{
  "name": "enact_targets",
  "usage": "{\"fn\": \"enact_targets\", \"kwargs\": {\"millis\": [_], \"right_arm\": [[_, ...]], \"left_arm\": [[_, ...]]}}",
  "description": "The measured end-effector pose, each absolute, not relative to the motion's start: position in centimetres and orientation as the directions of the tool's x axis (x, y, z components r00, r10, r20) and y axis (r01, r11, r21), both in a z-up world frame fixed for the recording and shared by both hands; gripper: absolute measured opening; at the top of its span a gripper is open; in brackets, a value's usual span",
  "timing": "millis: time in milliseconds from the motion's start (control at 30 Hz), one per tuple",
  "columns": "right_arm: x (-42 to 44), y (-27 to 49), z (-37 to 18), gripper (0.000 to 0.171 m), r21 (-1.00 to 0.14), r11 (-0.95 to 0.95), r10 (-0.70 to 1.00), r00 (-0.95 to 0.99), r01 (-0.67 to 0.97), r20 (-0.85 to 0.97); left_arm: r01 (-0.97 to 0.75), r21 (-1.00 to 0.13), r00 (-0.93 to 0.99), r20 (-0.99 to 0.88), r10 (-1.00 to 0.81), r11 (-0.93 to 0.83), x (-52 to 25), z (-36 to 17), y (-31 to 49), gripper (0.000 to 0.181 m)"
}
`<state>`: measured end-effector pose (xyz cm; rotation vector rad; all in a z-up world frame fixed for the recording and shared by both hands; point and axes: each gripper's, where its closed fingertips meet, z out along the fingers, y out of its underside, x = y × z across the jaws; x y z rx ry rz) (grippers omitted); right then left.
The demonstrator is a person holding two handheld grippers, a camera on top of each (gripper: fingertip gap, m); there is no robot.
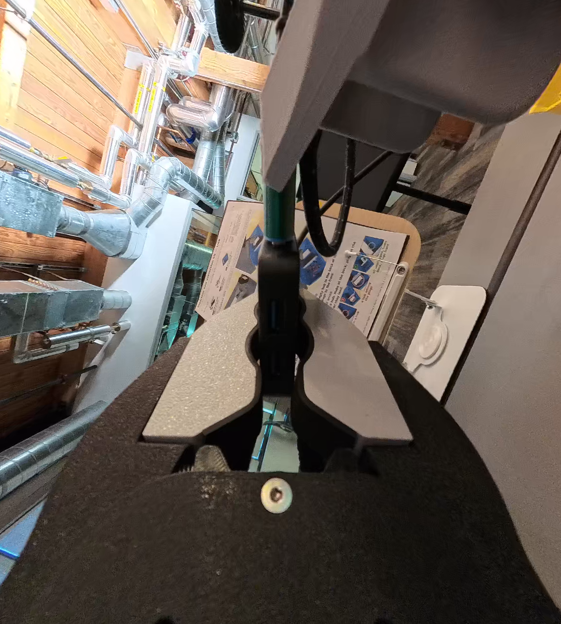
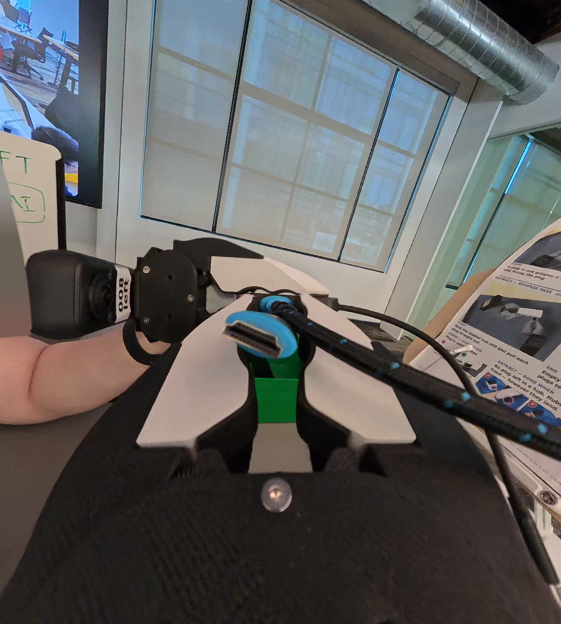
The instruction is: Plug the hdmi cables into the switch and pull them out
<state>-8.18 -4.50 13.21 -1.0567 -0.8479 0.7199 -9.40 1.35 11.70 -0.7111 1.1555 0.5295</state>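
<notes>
Your right gripper [image 2: 274, 341] is pinching a green block with the blue-collared HDMI plug [image 2: 255, 337] sticking out free, its bare metal end aimed left and not in any port. Your left gripper [image 1: 277, 341] is clamped on the slim black switch [image 1: 277, 324], held on edge in mid-air. The braided cable [image 2: 441, 391] hangs heavy off to the right, so I reckon it could twist the plug off-line and jam it against the port. There's writing on the instruction sheet [image 2: 522, 341], the whiteboard and the camera sticker; not repeating any.
</notes>
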Motion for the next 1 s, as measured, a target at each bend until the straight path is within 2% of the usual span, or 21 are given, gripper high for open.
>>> {"fn": "enact_targets", "kwargs": {"millis": [67, 133, 233, 367, 533, 833, 1000], "right_arm": [[-8.1, -4.2, 13.3, 0.025, -0.943, 0.315, 0.833, 0.508, -0.108, 0.220], [-7.7, -3.8, 13.6, 0.036, -0.946, 0.304, 0.816, 0.544, -0.115, 0.196], [-8.0, -3.7, 13.2, 0.024, -0.962, 0.259, 0.828, 0.533, -0.089, 0.174], [-8.3, -3.6, 12.4, 0.022, -0.976, 0.212, 0.846, 0.508, -0.041, 0.162], [-8.3, -3.9, 12.3, 0.022, -0.966, 0.259, 0.838, 0.497, -0.001, 0.225], [-9.1, -5.1, 12.8, 0.021, -0.915, 0.403, 0.782, 0.522, -0.007, 0.341], [-9.7, -5.4, 12.9, 0.022, -0.870, 0.491, 0.706, 0.564, 0.045, 0.428]], "left_arm": [[-0.717, -0.221, 0.318, -0.947, 0.029, 0.661, -9.5, 11.7, 1.4, 0.014], [-0.731, -0.194, 0.301, -0.952, 0.054, 0.654, -9.5, 11.7, 1.5, 0.014], [-0.755, -0.185, 0.289, -0.955, 0.065, 0.628, -9.5, 11.5, 1.9, 0.014], [-0.770, -0.181, 0.282, -0.957, 0.072, 0.612, -9.7, 11.4, 2.3, 0.014], [-0.777, -0.144, 0.271, -0.955, 0.118, 0.613, -9.7, 11.8, 1.9, 0.014], [-0.767, -0.156, 0.329, -0.928, 0.173, 0.622, -10.1, 13.1, 0.9, 0.013], [-0.763, -0.167, 0.345, -0.922, 0.175, 0.624, -10.2, 13.2, 0.7, 0.013]]}}
